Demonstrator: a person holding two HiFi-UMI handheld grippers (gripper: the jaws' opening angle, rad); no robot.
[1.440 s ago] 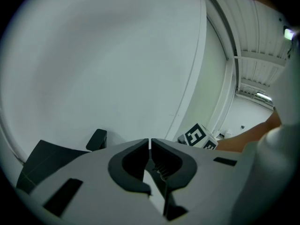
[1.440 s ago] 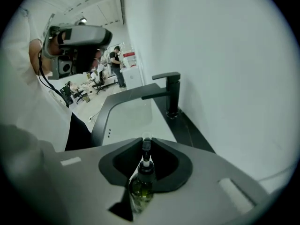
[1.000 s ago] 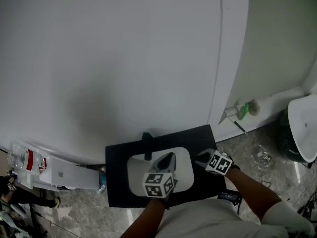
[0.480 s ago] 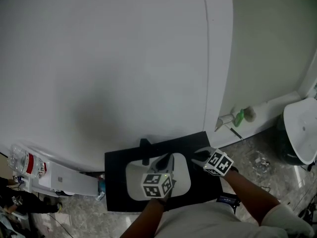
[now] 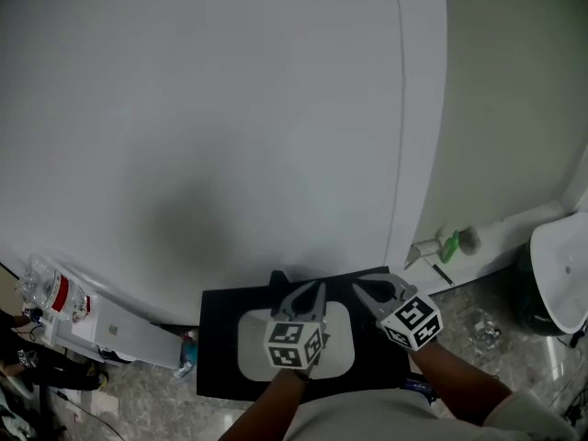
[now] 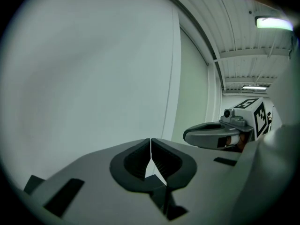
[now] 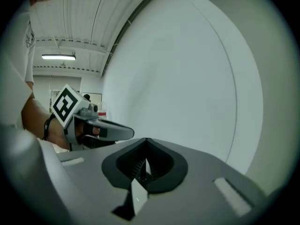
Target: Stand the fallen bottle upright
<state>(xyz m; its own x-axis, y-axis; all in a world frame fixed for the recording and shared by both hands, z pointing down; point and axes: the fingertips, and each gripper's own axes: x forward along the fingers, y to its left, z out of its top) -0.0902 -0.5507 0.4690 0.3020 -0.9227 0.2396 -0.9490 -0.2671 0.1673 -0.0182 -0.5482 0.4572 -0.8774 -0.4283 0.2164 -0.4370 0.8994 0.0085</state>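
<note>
Holds L gripper [image 6: 150, 149] and R gripper [image 7: 146, 149] up before white wall [image 5: 230, 108], both pinched together on nothing, R's jaws just closed. Leaves clear red-label bottle [image 5: 48, 292] lying on white ledge [image 5: 129, 324] far left, long axis roughly across head view, well apart; L nearer, so prob. L's reach, down-left.

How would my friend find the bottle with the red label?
Start at the big white wall. Follow its bottom edge to the far left, where a white ledge sticks out. The bottle is at its end: see-through, with a red band nothing nearby has.
</note>
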